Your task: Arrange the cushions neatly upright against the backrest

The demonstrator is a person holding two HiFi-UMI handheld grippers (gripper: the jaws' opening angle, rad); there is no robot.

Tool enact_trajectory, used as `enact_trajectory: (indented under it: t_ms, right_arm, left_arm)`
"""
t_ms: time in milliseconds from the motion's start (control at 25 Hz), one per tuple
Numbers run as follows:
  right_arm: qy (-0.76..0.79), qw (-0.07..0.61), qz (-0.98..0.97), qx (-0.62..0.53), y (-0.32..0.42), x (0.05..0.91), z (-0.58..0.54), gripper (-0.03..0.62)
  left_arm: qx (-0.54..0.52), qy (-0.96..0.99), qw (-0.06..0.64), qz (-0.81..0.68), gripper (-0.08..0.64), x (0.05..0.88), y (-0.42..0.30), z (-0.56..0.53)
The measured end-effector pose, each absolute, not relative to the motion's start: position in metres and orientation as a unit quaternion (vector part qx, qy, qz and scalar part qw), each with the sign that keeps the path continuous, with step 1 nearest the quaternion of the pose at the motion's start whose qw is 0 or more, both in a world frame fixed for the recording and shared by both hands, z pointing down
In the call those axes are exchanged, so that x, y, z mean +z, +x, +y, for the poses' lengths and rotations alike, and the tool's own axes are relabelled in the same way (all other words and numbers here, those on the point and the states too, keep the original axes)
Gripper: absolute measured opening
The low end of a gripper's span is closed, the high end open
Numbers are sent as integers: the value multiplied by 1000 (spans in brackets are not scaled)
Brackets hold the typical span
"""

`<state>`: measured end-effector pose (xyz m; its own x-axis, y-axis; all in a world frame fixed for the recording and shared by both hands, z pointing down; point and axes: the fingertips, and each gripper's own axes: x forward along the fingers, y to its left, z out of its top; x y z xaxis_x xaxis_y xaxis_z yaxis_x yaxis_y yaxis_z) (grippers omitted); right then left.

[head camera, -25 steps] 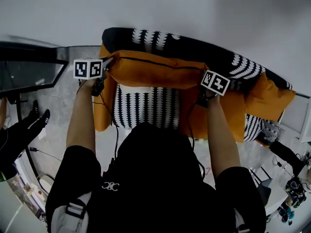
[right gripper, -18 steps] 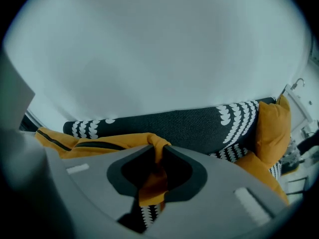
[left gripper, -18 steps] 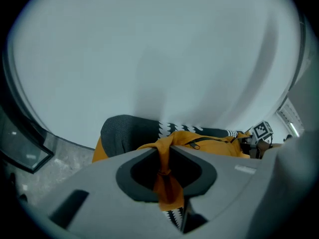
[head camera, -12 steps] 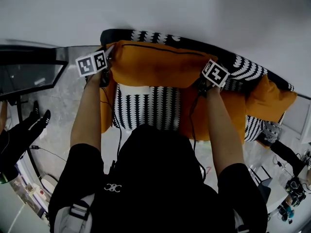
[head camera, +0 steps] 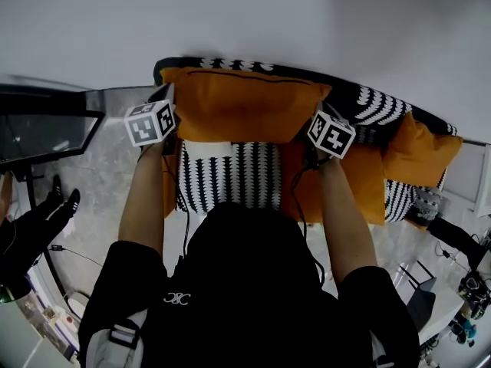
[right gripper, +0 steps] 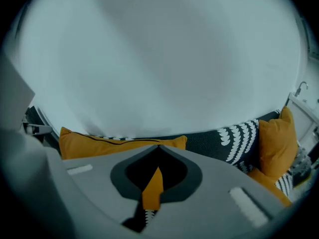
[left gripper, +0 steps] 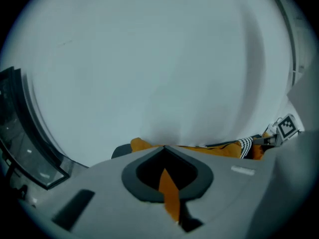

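The jaws of my left gripper (left gripper: 164, 156) and right gripper (right gripper: 158, 154) have just been closing and now pinch the cushion's (head camera: 245, 106) two lower corners. The cushion stands upright against the backrest (head camera: 376, 102), at the sofa's (head camera: 230, 175) left end.

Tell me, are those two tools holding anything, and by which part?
Both grip the long orange fabric cushion: the left hand-held gripper pinches its left end, the right hand-held gripper its right end.
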<state>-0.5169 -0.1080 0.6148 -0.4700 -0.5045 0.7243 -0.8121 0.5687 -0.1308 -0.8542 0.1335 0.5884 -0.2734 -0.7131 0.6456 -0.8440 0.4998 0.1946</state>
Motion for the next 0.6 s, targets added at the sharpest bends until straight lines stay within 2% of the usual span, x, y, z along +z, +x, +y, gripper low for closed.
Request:
enact_trajectory:
  t_ms: [200,600]
  right_arm:
    - [374,288,-854,220,-519,574,-85,6]
    - [390,163,-889,176,-475,456,-37,6]
  left_arm:
    - [74,525,341,-777,8,557,-808,120]
    - [77,613,259,-742,8,458,-693,81]
